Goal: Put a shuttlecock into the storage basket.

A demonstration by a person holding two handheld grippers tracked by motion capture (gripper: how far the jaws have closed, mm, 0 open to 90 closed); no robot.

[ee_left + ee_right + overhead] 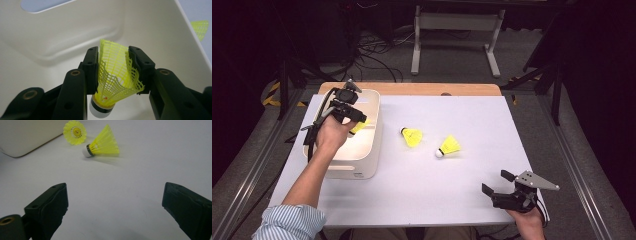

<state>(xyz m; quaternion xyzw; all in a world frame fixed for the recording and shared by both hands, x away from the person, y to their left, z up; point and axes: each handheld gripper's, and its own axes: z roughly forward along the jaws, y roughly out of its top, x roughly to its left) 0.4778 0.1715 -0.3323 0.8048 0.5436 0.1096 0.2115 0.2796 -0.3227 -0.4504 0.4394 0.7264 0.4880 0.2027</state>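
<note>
Three yellow shuttlecocks are about. Largest, the white table (422, 190) fills the frame's middle; at its left stands a cream bin (367, 150). Over it the left gripper (354, 116) pinches one shuttlecock's (113, 75) mesh skirt. At lower right, the right gripper (497, 184) gapes, holding nothing. Centre frame lie two loose shuttlecocks (412, 137) (449, 147).

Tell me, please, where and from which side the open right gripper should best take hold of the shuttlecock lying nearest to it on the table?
Probably the mesh skirt of the nearer shuttlecock, from above. It lies on its side, white cork toward the right gripper and skirt pointing away, so jaws straddling the cone crosswise should close on its soft sides. The left gripper already pinches another shuttlecock that way.
</note>
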